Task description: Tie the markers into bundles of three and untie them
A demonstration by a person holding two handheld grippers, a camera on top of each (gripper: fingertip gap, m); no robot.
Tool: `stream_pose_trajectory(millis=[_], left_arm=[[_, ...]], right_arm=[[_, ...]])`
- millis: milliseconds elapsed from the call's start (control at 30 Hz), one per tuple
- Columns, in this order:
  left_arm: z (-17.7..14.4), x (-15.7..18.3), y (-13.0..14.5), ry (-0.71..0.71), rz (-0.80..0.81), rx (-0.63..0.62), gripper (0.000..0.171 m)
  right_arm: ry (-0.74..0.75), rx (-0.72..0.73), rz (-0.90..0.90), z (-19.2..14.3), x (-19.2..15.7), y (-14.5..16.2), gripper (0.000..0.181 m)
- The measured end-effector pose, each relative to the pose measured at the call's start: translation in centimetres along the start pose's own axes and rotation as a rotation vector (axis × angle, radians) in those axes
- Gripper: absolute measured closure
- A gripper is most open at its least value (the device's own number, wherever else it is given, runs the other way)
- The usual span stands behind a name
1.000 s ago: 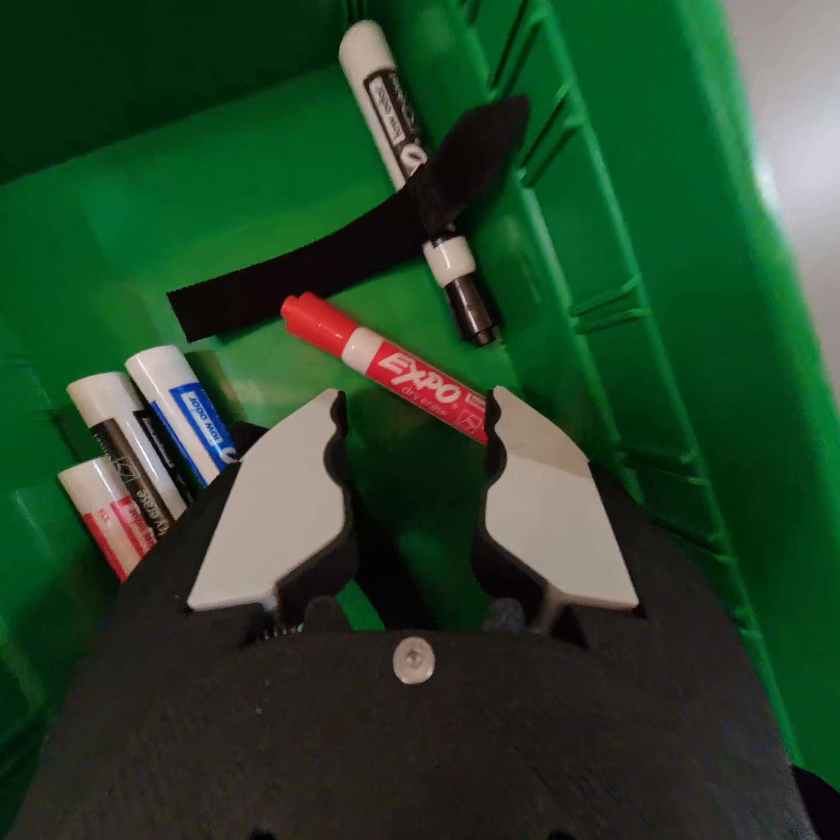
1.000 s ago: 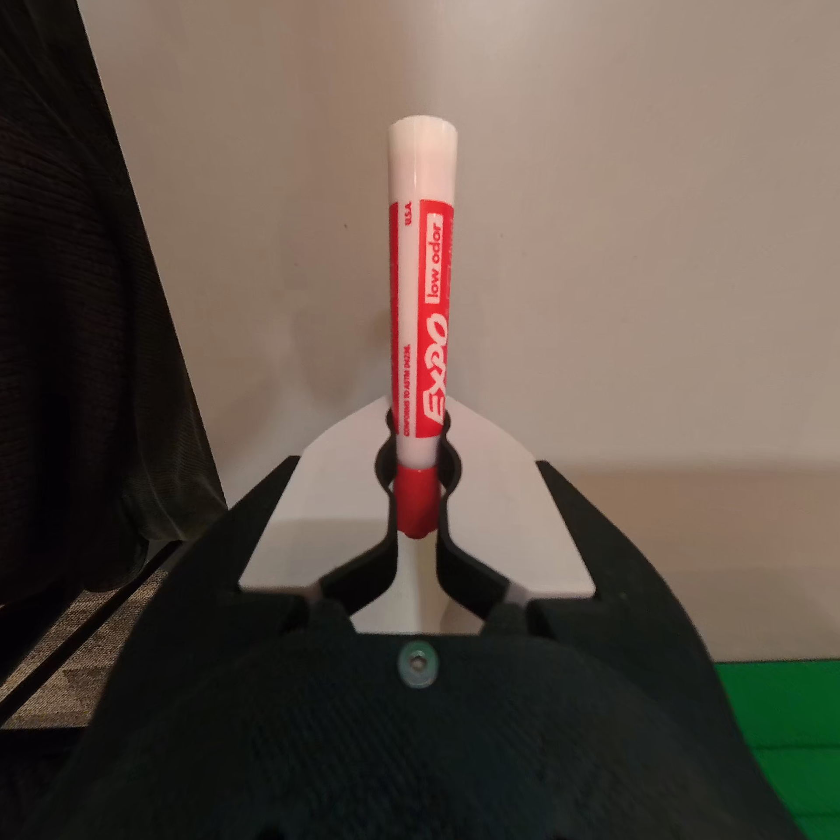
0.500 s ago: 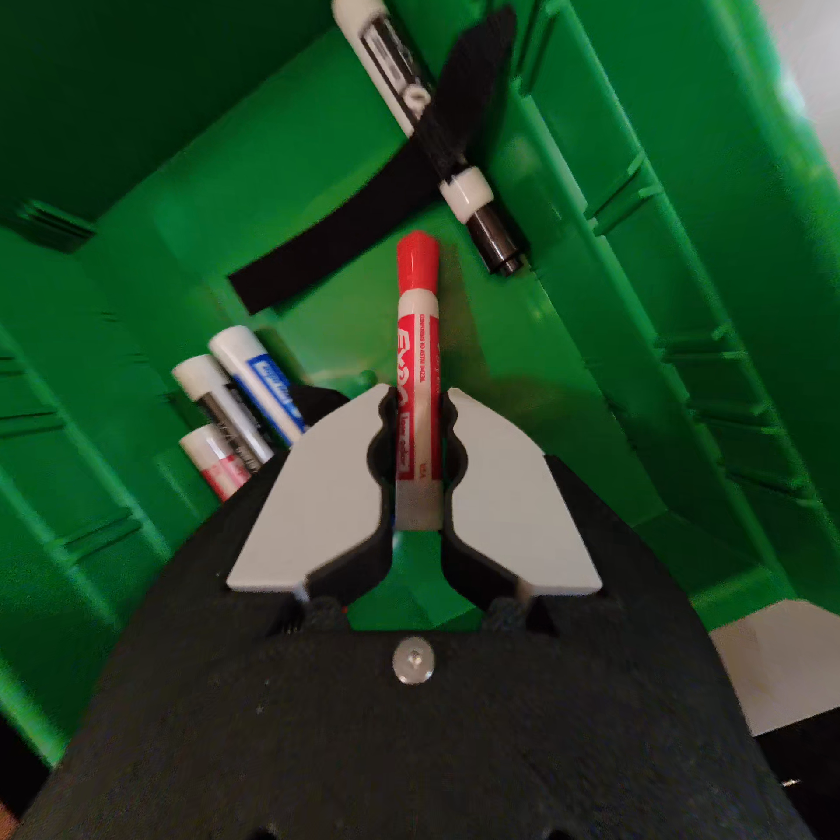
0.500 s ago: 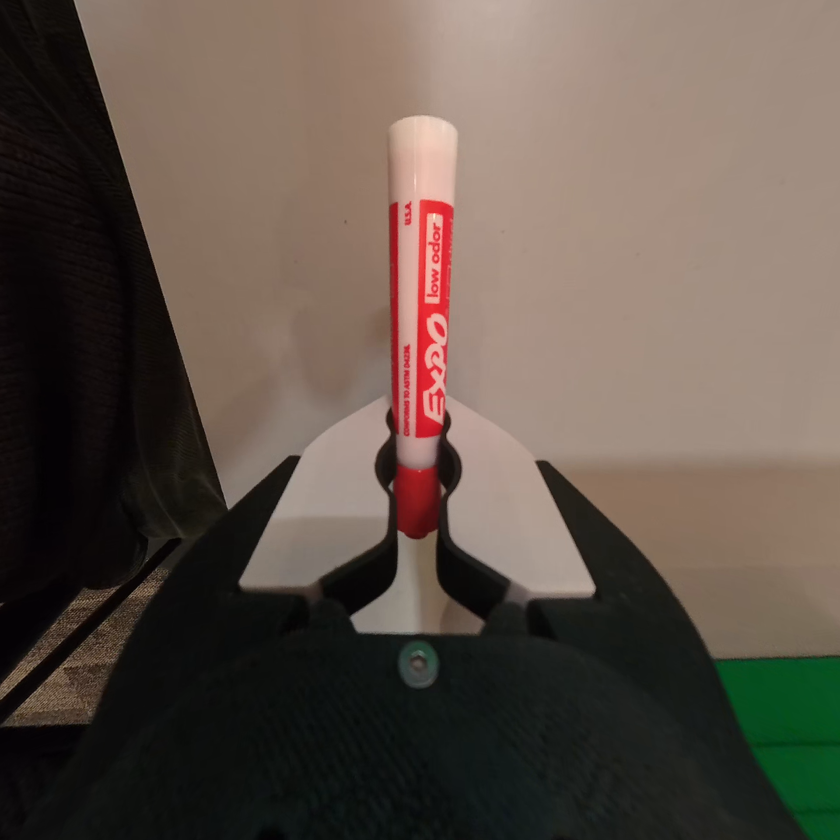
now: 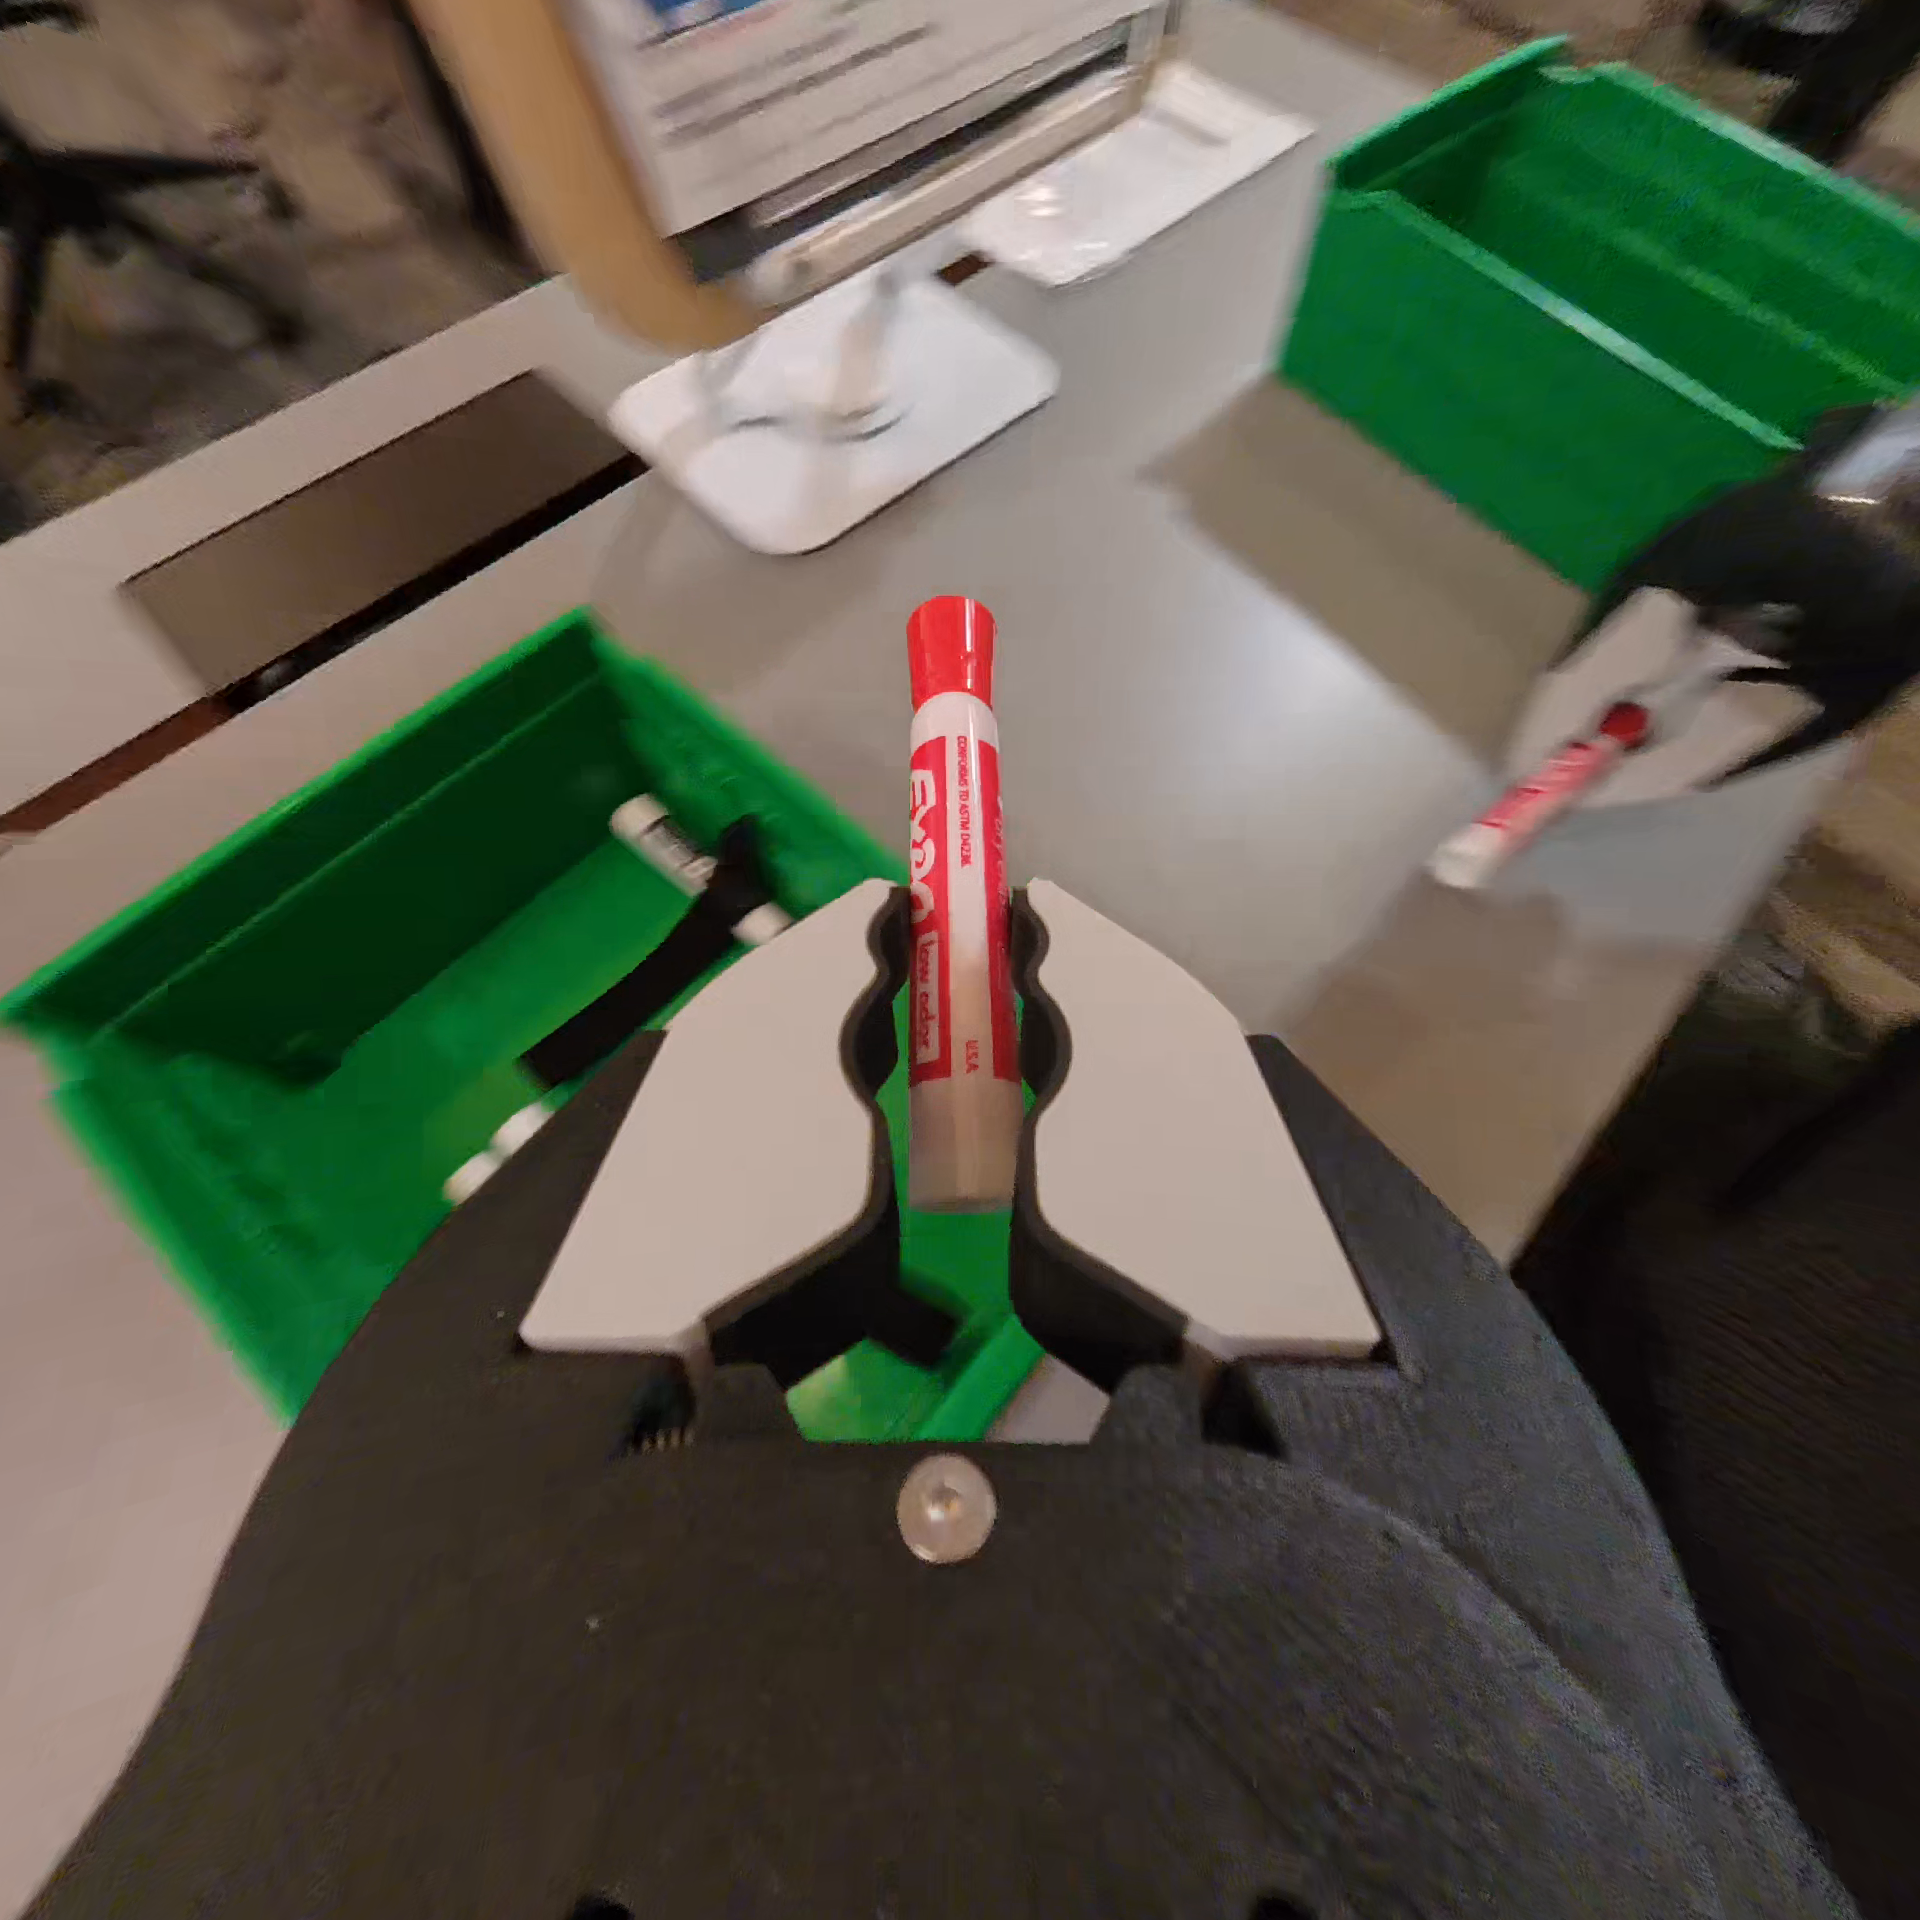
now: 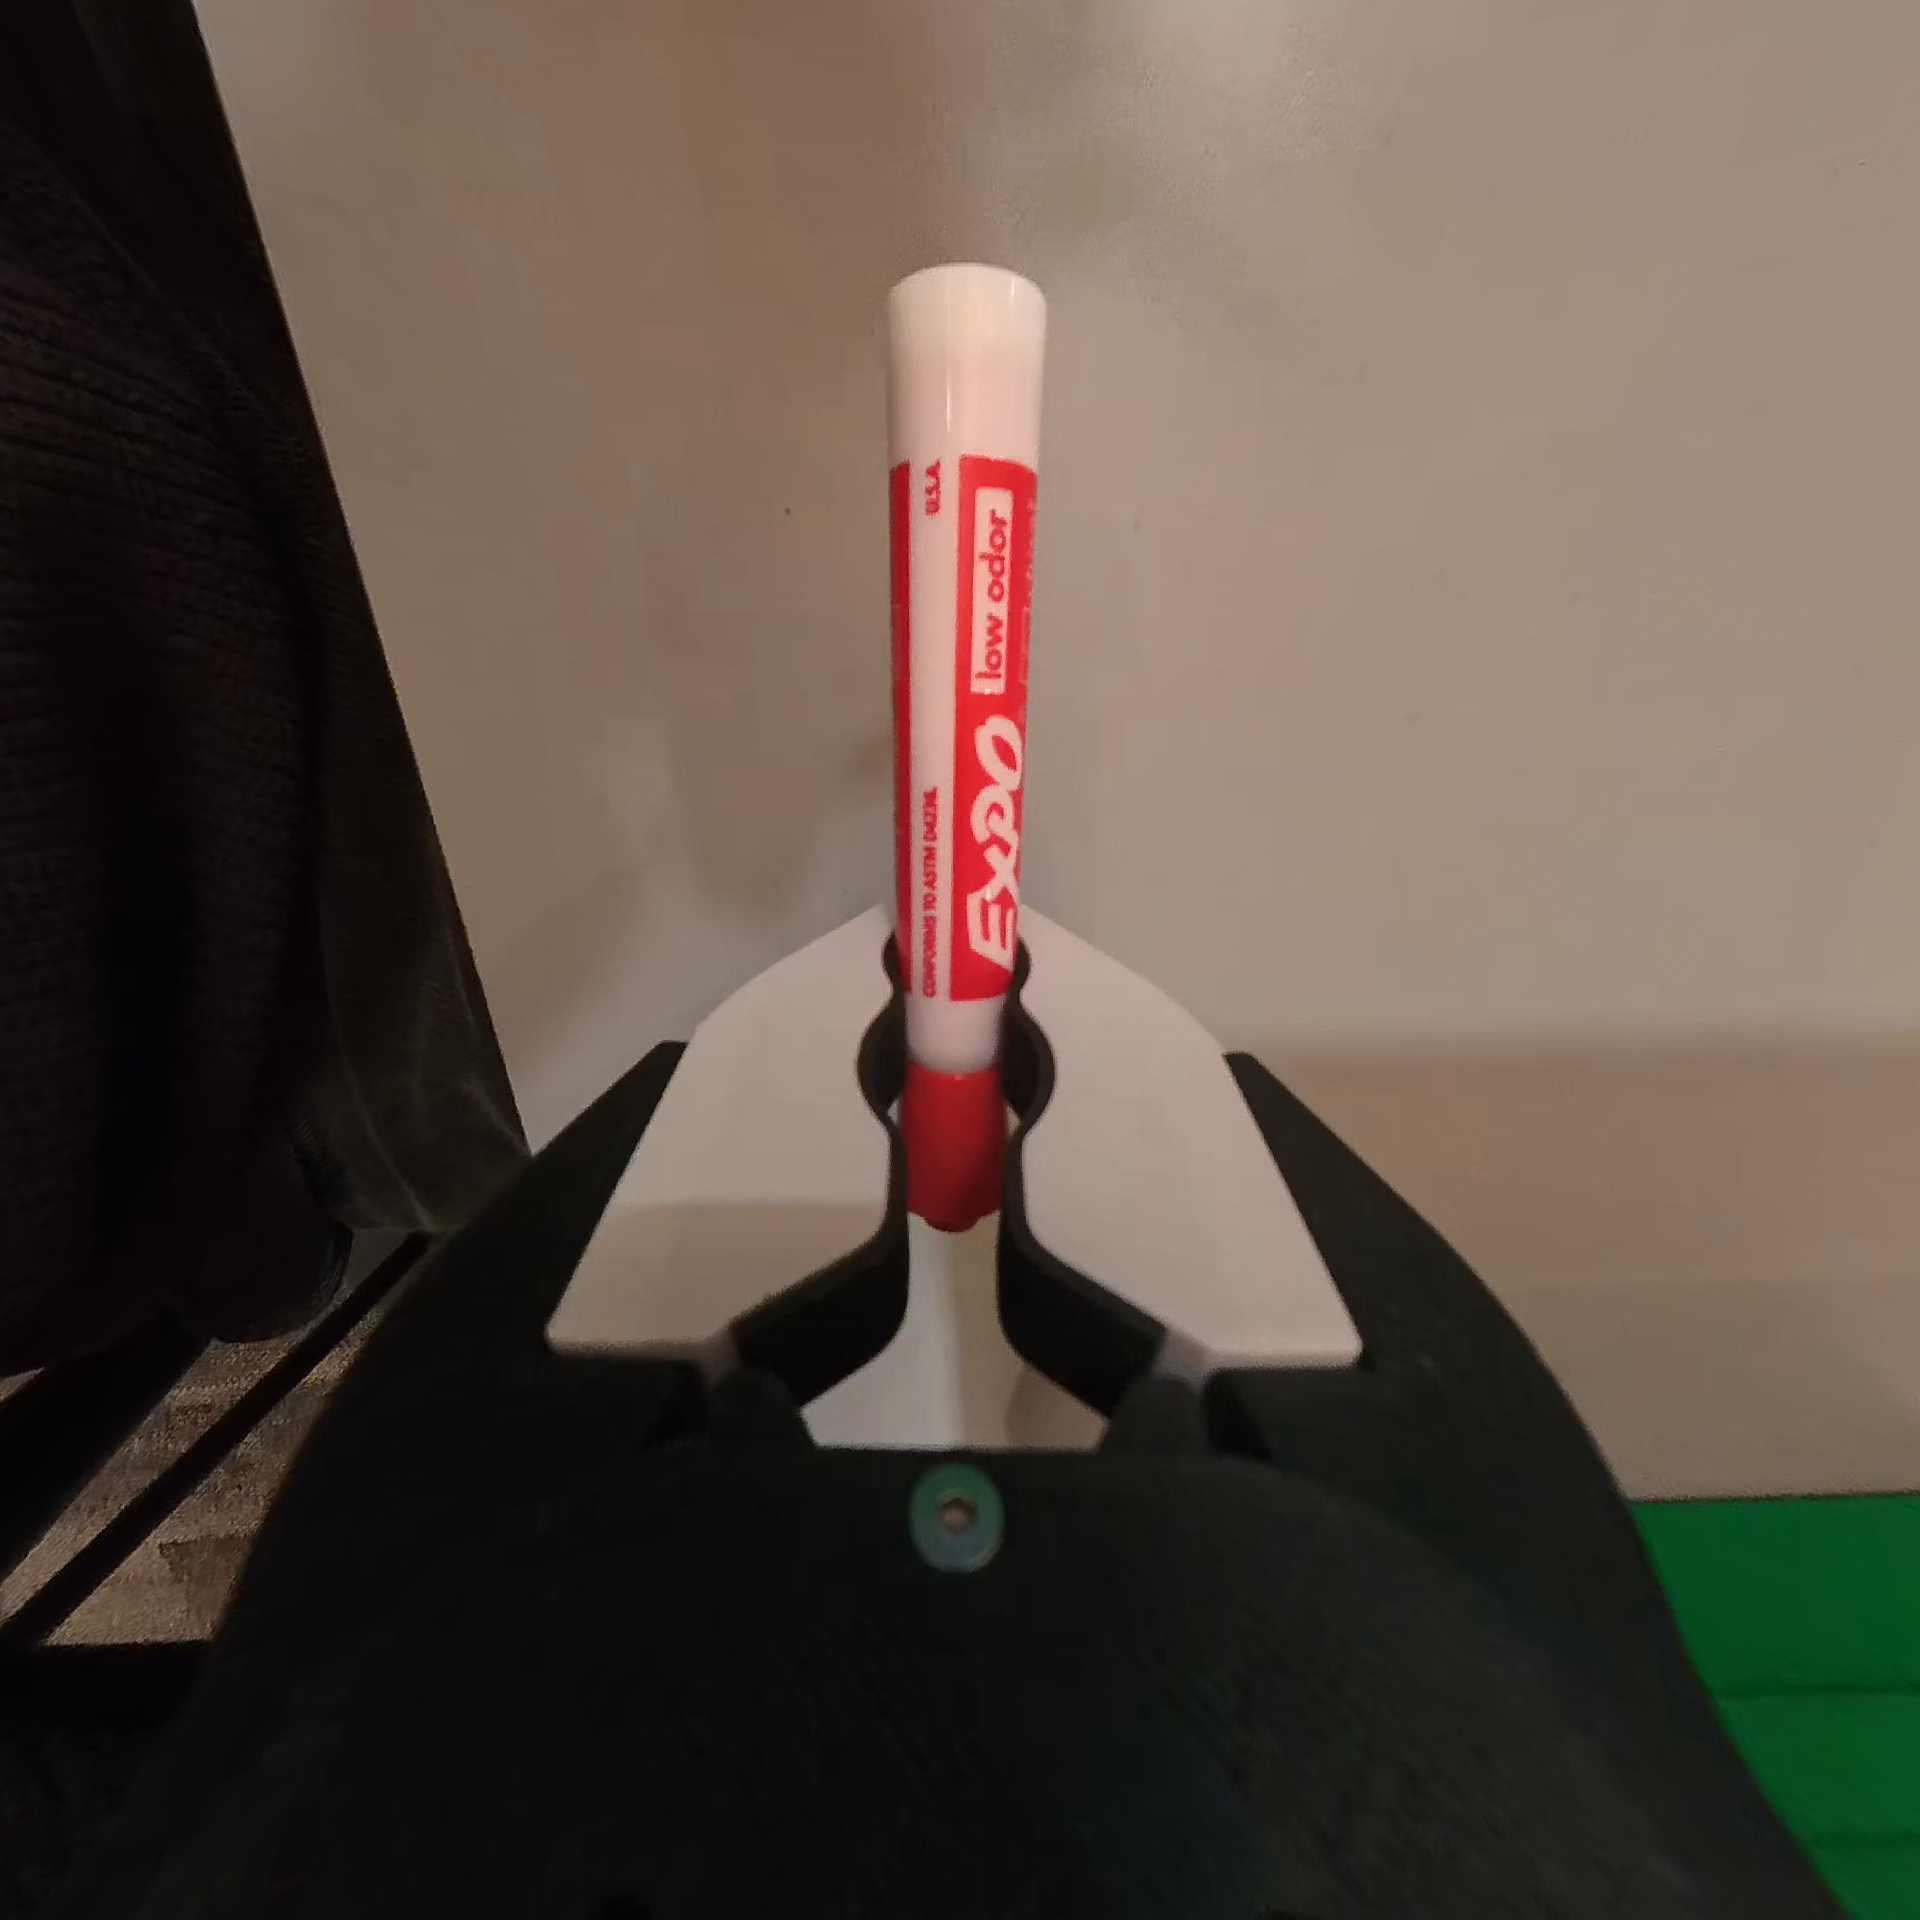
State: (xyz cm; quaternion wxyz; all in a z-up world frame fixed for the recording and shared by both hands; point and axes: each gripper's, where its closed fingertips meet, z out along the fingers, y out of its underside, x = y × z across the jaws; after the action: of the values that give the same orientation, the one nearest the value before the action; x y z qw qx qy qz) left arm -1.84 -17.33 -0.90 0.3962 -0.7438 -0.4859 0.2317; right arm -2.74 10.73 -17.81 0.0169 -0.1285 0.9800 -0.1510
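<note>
Grey desk spreads below the left gripper, raised above it, jaws clenched on a red-capped marker pointing away, cap far. Left and below sits a green bin. Right gripper points at a beige wall, jaws grasping a second red marker, cap nearest.
</note>
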Motion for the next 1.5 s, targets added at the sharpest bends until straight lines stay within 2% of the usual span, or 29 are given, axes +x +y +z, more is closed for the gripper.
stream_pose_trajectory(millis=[133,267,400,500,700,900,1367,1500], left_arm=[[2.7,6.9,-0.4,0.204,0.119,-0.021,0.151],[6.0,13.4,0.9,0.449,0.141,-0.092,0.151],[8.0,18.1,2.4,0.619,0.156,-0.126,0.151],[9.0,20.0,3.4,0.676,0.152,-0.158,0.151],[10.0,22.2,5.0,0.741,0.163,-0.214,0.151],[10.9,22.6,6.3,0.739,0.171,-0.256,0.151],[12.6,24.3,7.1,0.736,0.150,-0.238,0.151],[12.8,22.8,6.7,0.627,0.216,-0.196,0.120]], right_arm=[[-0.018,0.017,-0.005,-0.3,-0.5,-0.3,0.167],[-0.046,0.043,-0.014,-1.0,-1.2,-0.7,0.167],[-0.076,0.055,-0.015,-1.4,-1.7,-0.6,0.167],[-0.104,0.048,-0.028,-1.3,-2.3,-0.5,0.168],[-0.141,0.029,-0.068,-0.5,-3.5,-1.0,0.167],[-0.154,-0.002,-0.087,0.3,-4.3,-1.4,0.167],[-0.158,-0.016,-0.099,0.8,-4.7,-1.9,0.167],[-0.146,-0.020,-0.081,0.7,-4.2,-1.3,0.167]])
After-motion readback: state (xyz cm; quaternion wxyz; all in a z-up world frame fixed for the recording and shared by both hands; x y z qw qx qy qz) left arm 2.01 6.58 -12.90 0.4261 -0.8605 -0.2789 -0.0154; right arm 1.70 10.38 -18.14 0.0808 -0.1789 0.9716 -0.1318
